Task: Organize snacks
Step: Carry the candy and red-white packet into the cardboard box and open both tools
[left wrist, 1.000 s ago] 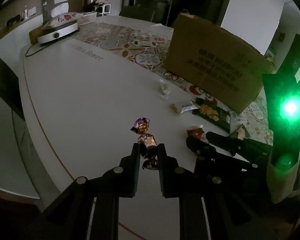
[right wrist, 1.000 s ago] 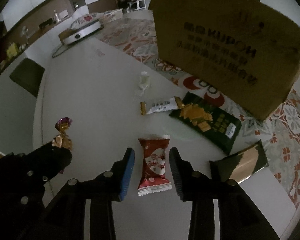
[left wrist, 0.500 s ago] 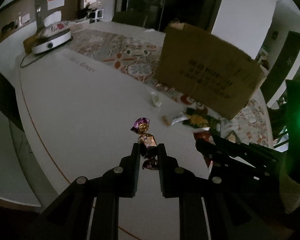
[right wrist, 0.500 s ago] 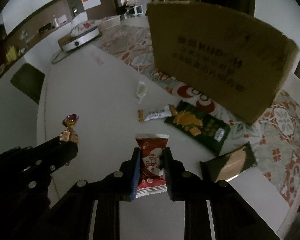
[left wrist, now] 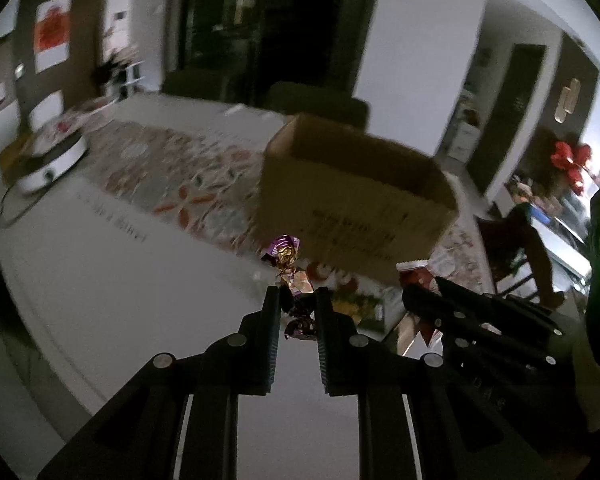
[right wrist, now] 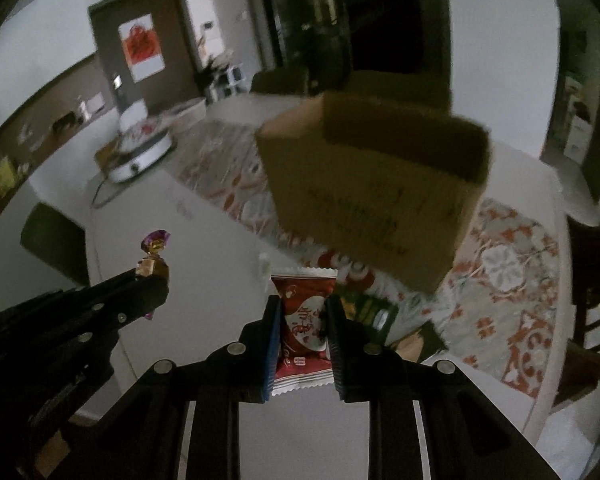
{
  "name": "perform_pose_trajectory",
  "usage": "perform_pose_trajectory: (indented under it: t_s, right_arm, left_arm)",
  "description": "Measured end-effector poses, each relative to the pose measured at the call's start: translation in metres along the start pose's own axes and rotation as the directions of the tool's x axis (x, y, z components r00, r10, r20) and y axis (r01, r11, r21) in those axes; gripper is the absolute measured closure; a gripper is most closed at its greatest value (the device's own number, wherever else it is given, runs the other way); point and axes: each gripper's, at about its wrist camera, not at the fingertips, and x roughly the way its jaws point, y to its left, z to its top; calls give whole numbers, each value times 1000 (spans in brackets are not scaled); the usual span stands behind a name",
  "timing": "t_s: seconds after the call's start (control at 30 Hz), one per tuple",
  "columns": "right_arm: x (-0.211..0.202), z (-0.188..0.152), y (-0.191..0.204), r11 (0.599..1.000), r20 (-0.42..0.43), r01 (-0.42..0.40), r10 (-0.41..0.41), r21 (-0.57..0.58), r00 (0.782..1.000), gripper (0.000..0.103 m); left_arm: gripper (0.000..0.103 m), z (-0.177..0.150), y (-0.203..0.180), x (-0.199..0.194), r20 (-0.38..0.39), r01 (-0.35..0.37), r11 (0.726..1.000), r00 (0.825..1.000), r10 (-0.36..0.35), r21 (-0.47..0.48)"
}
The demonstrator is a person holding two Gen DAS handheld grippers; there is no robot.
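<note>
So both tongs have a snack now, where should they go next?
Probably forward, over the open cardboard box, then let go. The left tongs grip the purple candy and the right tongs grip the red packet, both lifted off the table, with the box just ahead.

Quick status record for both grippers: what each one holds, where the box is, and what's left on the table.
left gripper: jaws shut on purple-gold candy, lifted
right gripper: jaws shut on red snack packet, lifted
cardboard box: open top, ahead of both grippers, on patterned runner
left on table: green snack pack, partly hidden
</note>
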Motion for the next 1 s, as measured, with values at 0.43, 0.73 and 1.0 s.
perform_pose_trajectory:
  t_s: [0.43,0.73,1.0]
  right_arm:
    - [-18,56,5,972,132,159,-183,175,974,80]
    - [-5,82,7,931,167,245,-297,272,940,80]
    - [6,107,-10,916,170,275,-332,291,928,80]
  left_arm:
    - [85,85,6,15,49,185,962,979,-199,201]
    - [85,123,10,32,51,276,912,951,-305,303]
    - [85,149,3,57,21,293,899,948,-317,326]
